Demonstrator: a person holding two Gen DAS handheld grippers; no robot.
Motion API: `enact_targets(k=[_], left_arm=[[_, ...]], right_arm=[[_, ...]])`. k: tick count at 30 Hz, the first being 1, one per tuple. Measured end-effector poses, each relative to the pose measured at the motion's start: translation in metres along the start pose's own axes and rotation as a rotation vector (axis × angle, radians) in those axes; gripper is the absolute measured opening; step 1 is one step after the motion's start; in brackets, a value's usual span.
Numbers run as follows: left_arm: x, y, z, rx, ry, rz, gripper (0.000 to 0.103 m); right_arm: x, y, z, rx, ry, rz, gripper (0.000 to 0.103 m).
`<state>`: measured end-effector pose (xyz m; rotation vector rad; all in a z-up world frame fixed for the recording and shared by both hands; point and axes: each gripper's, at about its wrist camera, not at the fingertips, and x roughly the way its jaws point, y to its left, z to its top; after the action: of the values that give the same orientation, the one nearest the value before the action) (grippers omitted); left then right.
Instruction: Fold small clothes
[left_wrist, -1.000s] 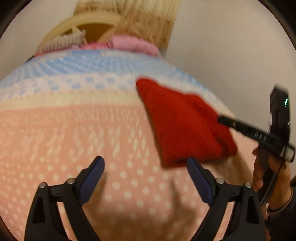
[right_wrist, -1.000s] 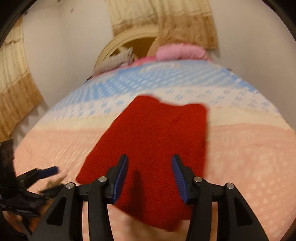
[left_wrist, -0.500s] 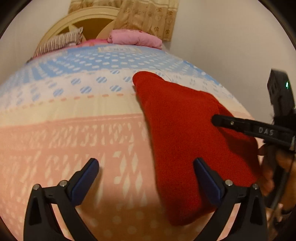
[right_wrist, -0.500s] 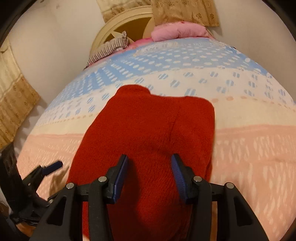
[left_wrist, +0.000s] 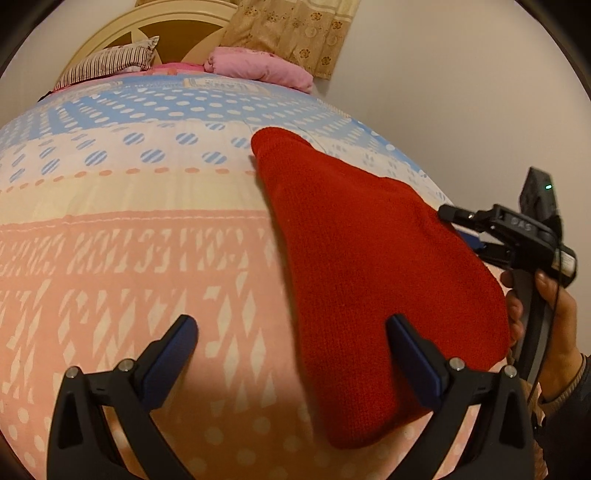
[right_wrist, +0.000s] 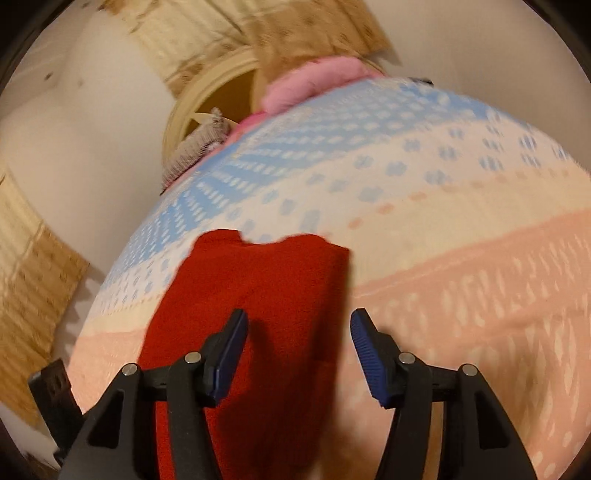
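A small red knitted garment (left_wrist: 362, 273) lies flat and folded on the bedspread (left_wrist: 147, 258); it also shows in the right wrist view (right_wrist: 255, 314). My left gripper (left_wrist: 291, 350) is open and empty, low over the bedspread, its right finger over the garment's near left edge. My right gripper (right_wrist: 297, 362) is open and empty, just above the garment's near right edge. The right gripper also shows in the left wrist view (left_wrist: 465, 227), at the garment's right side.
The bed has a pink, cream and blue patterned cover. A pink pillow (left_wrist: 258, 66), a striped pillow (left_wrist: 107, 64) and a cream headboard (left_wrist: 159, 26) are at the far end. Walls and curtains (right_wrist: 33, 291) stand close on both sides.
Both grippers have come closer to the garment and lower. The right gripper has swung to the right, so the garment now sits left of its centre. Both stay open.
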<state>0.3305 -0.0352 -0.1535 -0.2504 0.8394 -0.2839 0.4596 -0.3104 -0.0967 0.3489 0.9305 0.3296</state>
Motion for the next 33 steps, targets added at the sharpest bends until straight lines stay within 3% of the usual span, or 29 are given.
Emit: enact_targets(k=[5,13,19,21,25,30,33], left_arm=[[0.0,0.001,0.0,-0.001,0.001,-0.004,0.103],[0.002,0.003,0.001,-0.012,0.006,-0.027,0.103],[0.002,0.003,0.001,-0.011,0.007,-0.048,0.103],[0.002,0.002,0.001,-0.008,0.009,-0.067,0.103],[0.004,-0.002,0.002,0.01,0.022,-0.135,0.103],[0.004,-0.002,0.003,0.002,0.031,-0.2,0.102],[0.005,0.003,0.003,-0.026,0.029,-0.241,0.097]], right_arm=[[0.022,-0.02,0.001,0.075,0.077,0.045,0.059],[0.041,-0.021,0.015,0.085,0.078,0.053,0.059],[0.051,-0.022,0.022,0.079,0.083,0.12,0.056],[0.056,-0.02,0.02,0.066,0.088,0.152,0.049],[0.058,-0.017,0.017,0.051,0.088,0.178,0.046],[0.061,-0.028,0.016,0.114,0.1,0.247,0.037],[0.063,-0.024,0.015,0.101,0.122,0.282,0.036]])
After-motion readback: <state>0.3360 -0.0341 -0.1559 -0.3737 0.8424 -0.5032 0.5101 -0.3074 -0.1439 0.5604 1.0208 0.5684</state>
